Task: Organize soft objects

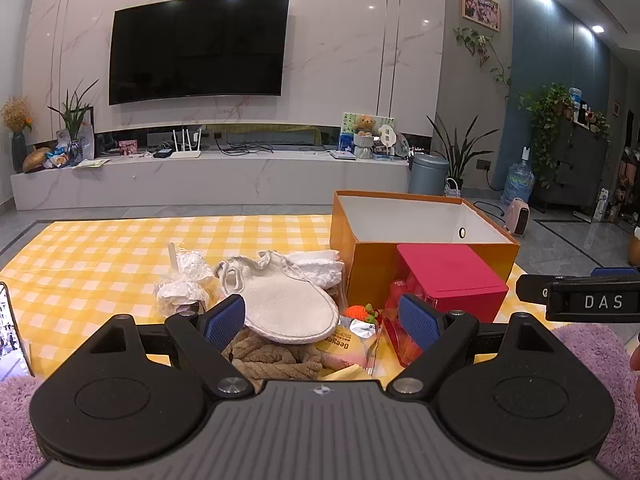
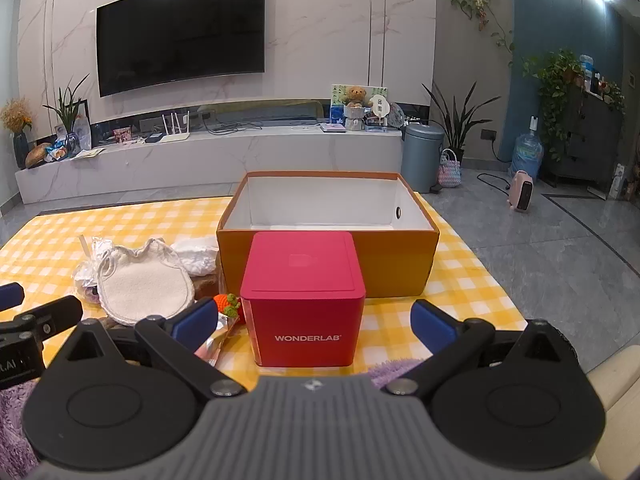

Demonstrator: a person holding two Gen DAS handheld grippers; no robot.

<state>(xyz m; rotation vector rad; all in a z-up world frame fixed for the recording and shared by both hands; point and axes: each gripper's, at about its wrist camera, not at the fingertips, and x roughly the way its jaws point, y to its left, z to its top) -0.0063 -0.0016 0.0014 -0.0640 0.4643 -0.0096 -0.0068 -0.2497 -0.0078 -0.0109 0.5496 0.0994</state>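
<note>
Left gripper (image 1: 322,320): jaws spread wide, holding nothing, over a white pouch (image 1: 288,308) and brown towel (image 1: 276,354) heaped near the yellow checked cloth's (image 1: 100,248) front edge. Right gripper (image 2: 314,322): jaws spread, holding nothing, either side of a red box (image 2: 304,300) without touching. Behind it, touching, an orange box (image 2: 328,236) stands with its top open. Bare cloth lies to its right.

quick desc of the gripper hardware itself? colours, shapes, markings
Both match: the left gripper and right gripper each have a grey ribbed body with a small compass-like logo, two round black discs, black angular linkage arms with silver pivot bolts, and blue ribbed finger pads. Seen side-on from the left wrist view, the right unit carries white "DAS" lettering. No cables or sleeves visible.
</note>
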